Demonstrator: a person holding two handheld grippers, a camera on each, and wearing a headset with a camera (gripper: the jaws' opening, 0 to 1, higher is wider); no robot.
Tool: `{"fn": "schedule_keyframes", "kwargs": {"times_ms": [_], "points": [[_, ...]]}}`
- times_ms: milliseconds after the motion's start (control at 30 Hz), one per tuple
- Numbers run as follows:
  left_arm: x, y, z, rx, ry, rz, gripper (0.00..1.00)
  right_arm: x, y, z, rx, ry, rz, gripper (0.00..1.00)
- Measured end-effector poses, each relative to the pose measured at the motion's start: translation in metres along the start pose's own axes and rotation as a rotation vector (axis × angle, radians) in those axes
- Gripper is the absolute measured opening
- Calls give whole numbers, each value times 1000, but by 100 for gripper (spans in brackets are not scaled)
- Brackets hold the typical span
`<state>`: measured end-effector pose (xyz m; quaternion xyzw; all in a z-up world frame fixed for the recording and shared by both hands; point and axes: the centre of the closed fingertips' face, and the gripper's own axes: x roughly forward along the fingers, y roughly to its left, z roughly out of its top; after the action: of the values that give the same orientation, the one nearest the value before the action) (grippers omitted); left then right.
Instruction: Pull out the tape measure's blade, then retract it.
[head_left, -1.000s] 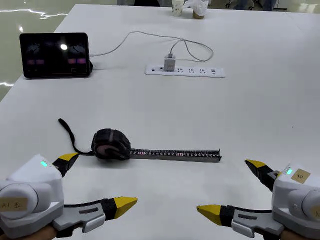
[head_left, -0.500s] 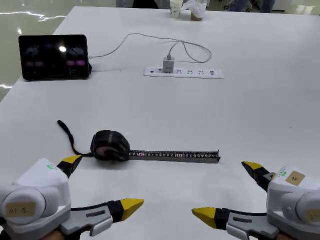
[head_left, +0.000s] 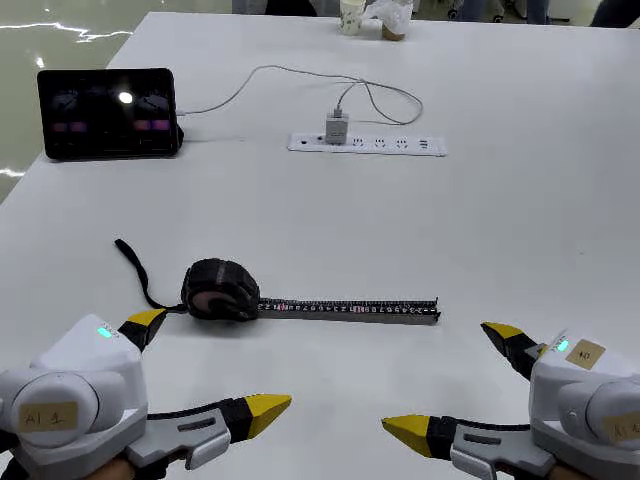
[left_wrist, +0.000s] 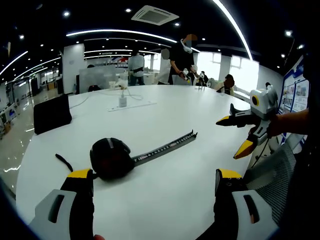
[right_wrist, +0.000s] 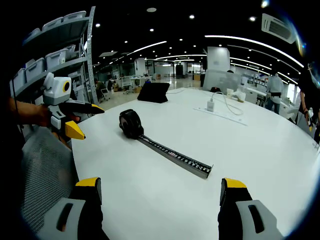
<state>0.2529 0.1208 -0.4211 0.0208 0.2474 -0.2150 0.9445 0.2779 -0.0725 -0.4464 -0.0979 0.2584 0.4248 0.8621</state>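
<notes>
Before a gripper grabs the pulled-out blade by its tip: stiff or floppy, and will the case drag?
The blade lies thin and straight on the table, so probably springy: it may buckle if pushed endwise. The case looks chunky, likely dense, yet could slide on that glossy surface. Its strap lies in a loose curve, probably limp.

My left gripper and right gripper match: rounded white housings, black jaws tipped yellow, a green light on top, a tan handwritten label at the rear.

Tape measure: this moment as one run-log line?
tape measure: on table | blade: out, flat | left claw: open, empty | right claw: open, empty
</notes>
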Motion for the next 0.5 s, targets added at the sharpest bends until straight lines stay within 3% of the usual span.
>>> {"fn": "schedule_keyframes", "kwargs": {"times_ms": [500], "points": [[2, -1, 1, -3, 0, 20, 99, -1, 1, -1, -7, 8, 20, 99]]}}
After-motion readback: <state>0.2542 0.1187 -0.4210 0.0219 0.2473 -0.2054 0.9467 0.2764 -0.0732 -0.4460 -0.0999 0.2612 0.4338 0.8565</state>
